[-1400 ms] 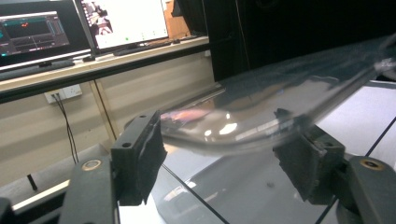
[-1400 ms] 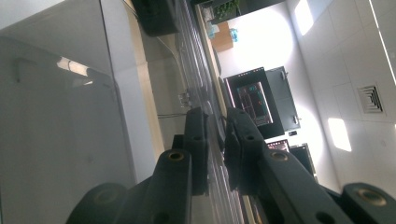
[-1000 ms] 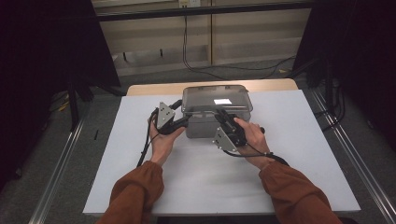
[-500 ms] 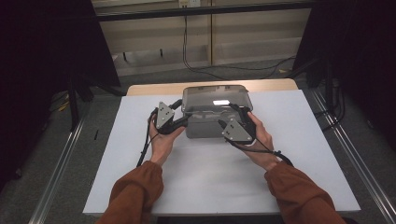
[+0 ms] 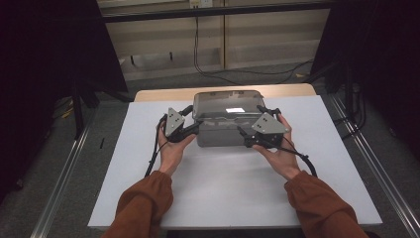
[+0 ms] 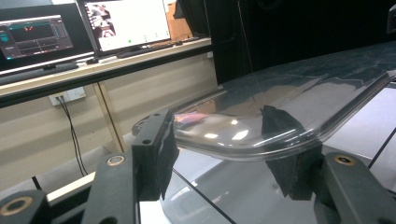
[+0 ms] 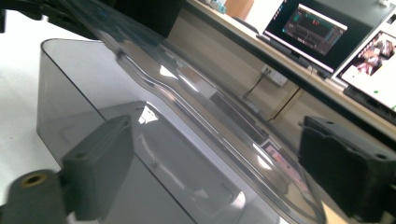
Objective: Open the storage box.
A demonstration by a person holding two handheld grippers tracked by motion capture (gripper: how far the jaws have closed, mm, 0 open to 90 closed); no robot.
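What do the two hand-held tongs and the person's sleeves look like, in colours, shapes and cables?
Both the left tongs and the right tongs are black, with two blocky black jaws lined by dark pads. Each carries a grey three-cornered plate on top and trails a black cable toward the person. The forearms wear long rust-orange sleeves.

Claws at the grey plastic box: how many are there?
2. Left claw at the box's left end, astride the lid rim; right claw at its right front, open around that rim.
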